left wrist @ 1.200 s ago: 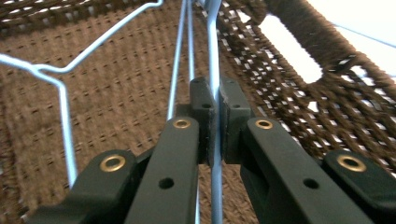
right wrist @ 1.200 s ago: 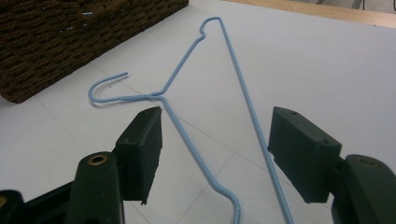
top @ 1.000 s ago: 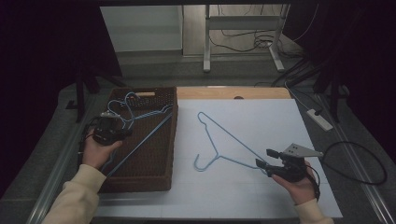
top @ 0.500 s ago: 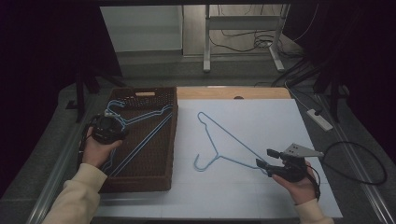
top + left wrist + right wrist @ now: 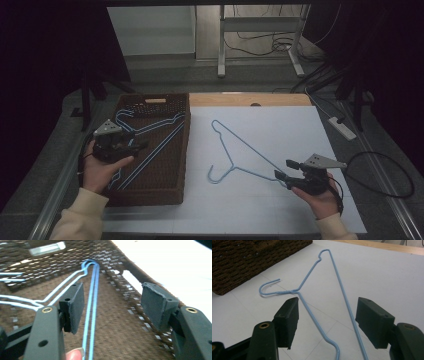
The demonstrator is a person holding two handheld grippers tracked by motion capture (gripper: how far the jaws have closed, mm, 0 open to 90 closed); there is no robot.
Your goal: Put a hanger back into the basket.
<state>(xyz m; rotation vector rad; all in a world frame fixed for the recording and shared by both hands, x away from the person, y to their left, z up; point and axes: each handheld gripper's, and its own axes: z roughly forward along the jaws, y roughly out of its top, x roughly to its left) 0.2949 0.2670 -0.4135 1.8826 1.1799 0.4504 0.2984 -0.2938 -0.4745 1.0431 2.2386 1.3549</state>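
At the lower right of the high view, the right gripper [image 5: 281,170] lies low on the white table sheet [image 5: 300,130], jaws apart around the near corner of a blue wire hanger [image 5: 240,150] without pressing it. The hanger lies flat mid-frame, its hook towards the basket. At centre left, the left gripper [image 5: 142,145] hovers over the brown wicker basket [image 5: 165,192]; its jaws have just been opening and stand apart above the blue hangers in the basket [image 5: 150,150].
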